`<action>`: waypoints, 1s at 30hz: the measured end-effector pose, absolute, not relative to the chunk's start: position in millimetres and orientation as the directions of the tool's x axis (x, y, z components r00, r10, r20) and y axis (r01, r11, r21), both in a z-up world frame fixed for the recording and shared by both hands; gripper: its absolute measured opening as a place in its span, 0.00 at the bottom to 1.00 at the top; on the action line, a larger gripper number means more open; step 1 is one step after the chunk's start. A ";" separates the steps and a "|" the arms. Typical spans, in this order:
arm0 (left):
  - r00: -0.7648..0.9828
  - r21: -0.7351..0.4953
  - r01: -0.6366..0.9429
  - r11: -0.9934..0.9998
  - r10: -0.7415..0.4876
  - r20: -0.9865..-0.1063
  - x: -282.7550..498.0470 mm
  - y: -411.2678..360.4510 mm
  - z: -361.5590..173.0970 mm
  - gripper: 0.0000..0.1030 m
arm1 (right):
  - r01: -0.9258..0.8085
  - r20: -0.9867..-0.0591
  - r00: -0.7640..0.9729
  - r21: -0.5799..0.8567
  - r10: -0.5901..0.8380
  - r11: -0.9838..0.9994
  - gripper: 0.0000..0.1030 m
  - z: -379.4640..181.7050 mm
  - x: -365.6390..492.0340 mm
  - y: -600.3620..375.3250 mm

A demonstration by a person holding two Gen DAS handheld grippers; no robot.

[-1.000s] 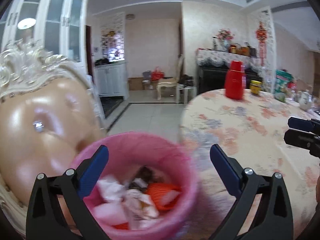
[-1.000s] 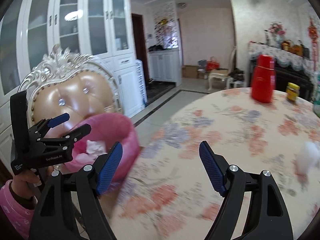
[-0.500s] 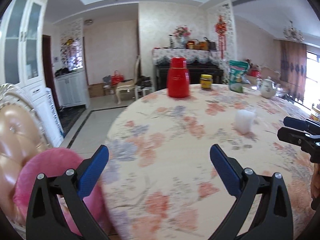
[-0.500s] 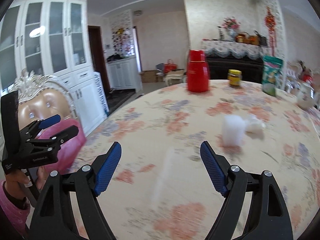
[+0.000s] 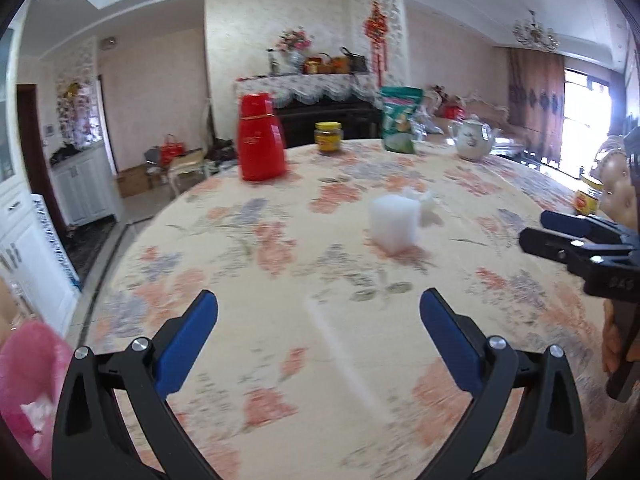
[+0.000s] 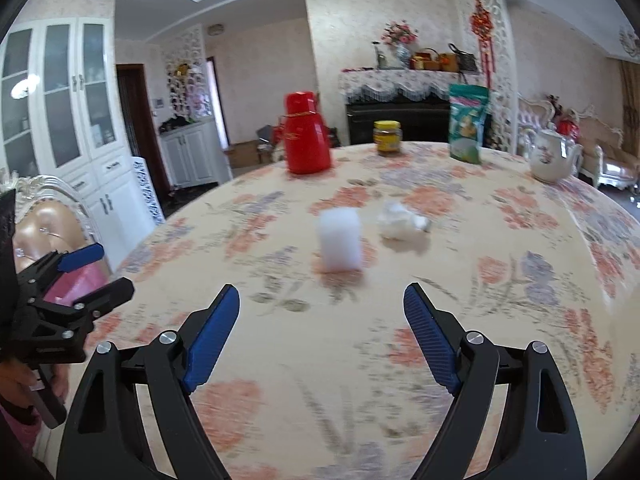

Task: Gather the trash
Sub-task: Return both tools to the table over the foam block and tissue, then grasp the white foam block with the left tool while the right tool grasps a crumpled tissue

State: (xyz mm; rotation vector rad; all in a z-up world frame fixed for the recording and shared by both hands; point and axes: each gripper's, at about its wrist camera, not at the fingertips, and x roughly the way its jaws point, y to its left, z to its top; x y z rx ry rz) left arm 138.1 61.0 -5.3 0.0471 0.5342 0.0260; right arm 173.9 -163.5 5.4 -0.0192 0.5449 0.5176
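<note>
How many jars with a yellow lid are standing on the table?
2. One yellow-lidded jar stands at the far edge, between the red thermos and the green bag. The second jar stands at the right edge, beyond the right gripper. More may be out of view.

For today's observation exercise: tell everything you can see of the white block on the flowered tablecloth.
The white block is a blurred, plain white, roughly cube-shaped lump, seemingly soft foam or folded tissue; the material cannot be settled. It stands upright near the middle of the flowered tablecloth, resting on it. A crumpled white wad lies close beside it; whether they touch is unclear. Neither gripper touches it: the right gripper, jaws opening and empty, points toward it.
</note>
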 end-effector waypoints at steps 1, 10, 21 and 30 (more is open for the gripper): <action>0.858 0.042 -0.002 0.999 0.023 -0.514 143.9 54.8 -7.1 0.95 | -0.460 -0.507 0.738 0.106 0.446 0.882 0.77 2.0 180.2 -170.1; 0.817 -0.017 0.058 0.998 -0.057 -0.574 236.9 -0.4 -32.0 0.95 | -0.351 -0.557 0.754 0.109 0.349 0.930 0.77 -18.3 245.5 -214.3; 0.765 0.015 -0.006 1.000 0.014 -0.644 363.7 -26.9 -65.5 0.95 | -0.260 -0.611 0.734 0.150 0.297 0.954 0.77 -32.8 343.5 -236.5; 0.697 0.002 -0.013 1.000 0.011 -0.717 398.1 -8.3 -79.3 0.61 | -0.301 -0.652 0.682 0.165 0.333 0.939 0.77 -51.3 389.2 -206.9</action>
